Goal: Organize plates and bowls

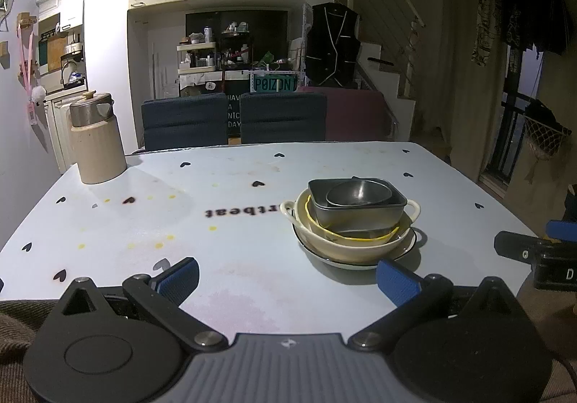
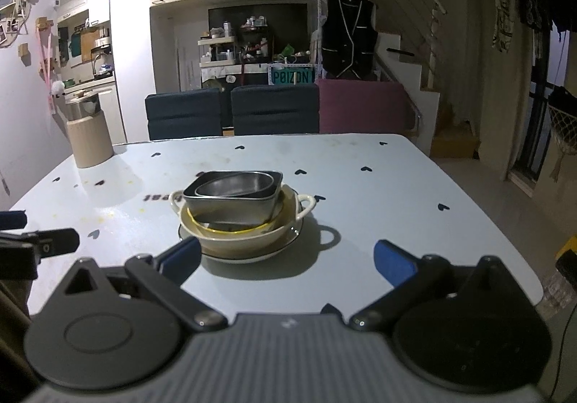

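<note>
A stack of dishes stands on the table [image 1: 144,222]. At the bottom is a white plate with a dark rim [image 1: 409,247]. In it sits a cream bowl with two handles [image 1: 346,248], then a yellow-rimmed bowl [image 1: 375,240], a square metal bowl [image 1: 360,213] and a round metal bowl [image 1: 357,193] on top. The stack also shows in the right wrist view [image 2: 241,219]. My left gripper [image 1: 288,278] is open and empty, near the table's front edge, left of the stack. My right gripper [image 2: 286,258] is open and empty, just in front of the stack.
A beige jug with a metal lid [image 1: 95,143] stands at the table's far left corner. Two dark chairs [image 1: 230,121] and a maroon one [image 1: 355,116] stand behind the far edge. The table's right edge [image 2: 505,230] drops to the floor.
</note>
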The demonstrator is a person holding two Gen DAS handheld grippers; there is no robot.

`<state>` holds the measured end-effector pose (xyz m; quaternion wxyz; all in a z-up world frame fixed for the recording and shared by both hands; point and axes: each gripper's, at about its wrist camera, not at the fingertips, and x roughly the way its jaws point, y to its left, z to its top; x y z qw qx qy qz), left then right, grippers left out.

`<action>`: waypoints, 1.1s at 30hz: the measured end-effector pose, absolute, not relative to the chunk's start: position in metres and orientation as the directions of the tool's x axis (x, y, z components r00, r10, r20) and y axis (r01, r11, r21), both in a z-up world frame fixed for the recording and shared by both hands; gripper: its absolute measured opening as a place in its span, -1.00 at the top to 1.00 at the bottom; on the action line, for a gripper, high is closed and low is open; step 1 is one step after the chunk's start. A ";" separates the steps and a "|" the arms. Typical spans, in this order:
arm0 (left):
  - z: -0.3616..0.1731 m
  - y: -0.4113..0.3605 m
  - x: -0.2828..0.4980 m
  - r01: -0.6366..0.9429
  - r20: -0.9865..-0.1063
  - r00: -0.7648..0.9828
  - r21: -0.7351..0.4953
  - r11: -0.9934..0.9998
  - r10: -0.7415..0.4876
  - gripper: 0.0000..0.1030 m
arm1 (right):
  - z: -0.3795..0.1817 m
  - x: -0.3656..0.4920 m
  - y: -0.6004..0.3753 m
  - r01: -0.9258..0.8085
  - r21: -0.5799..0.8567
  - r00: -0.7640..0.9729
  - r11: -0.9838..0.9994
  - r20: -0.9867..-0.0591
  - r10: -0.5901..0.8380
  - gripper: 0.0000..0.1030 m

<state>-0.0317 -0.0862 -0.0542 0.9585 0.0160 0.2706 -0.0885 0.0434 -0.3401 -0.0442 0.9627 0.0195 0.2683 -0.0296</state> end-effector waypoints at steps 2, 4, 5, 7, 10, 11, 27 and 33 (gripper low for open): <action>-0.054 -0.086 -0.032 0.178 -0.521 0.838 -0.017 0.984 -0.161 -1.00 | -0.044 0.043 -0.340 0.068 0.022 0.854 0.997 -0.517 -0.047 -0.99; -0.054 -0.086 -0.032 0.179 -0.521 0.838 -0.018 0.984 -0.161 -1.00 | -0.045 0.044 -0.341 0.068 0.023 0.854 0.997 -0.517 -0.047 -0.99; -0.054 -0.086 -0.032 0.179 -0.521 0.838 -0.018 0.984 -0.162 -1.00 | -0.045 0.043 -0.340 0.068 0.024 0.854 0.997 -0.518 -0.046 -0.99; -0.054 -0.087 -0.032 0.182 -0.521 0.837 -0.019 0.983 -0.165 -1.00 | -0.045 0.043 -0.340 0.069 0.022 0.854 0.997 -0.518 -0.047 -0.99; -0.054 -0.087 -0.032 0.182 -0.521 0.837 -0.019 0.983 -0.165 -1.00 | -0.045 0.043 -0.340 0.069 0.023 0.854 0.997 -0.517 -0.047 -0.99; -0.054 -0.087 -0.032 0.182 -0.521 0.838 -0.019 0.983 -0.165 -1.00 | -0.045 0.043 -0.340 0.069 0.022 0.855 0.997 -0.517 -0.048 -0.99; -0.054 -0.087 -0.032 0.182 -0.521 0.837 -0.019 0.983 -0.165 -1.00 | -0.045 0.042 -0.338 0.070 0.026 0.856 0.997 -0.515 -0.047 -0.99; -0.054 -0.087 -0.032 0.182 -0.521 0.837 -0.019 0.983 -0.165 -1.00 | -0.045 0.041 -0.337 0.072 0.026 0.856 0.997 -0.515 -0.048 -0.99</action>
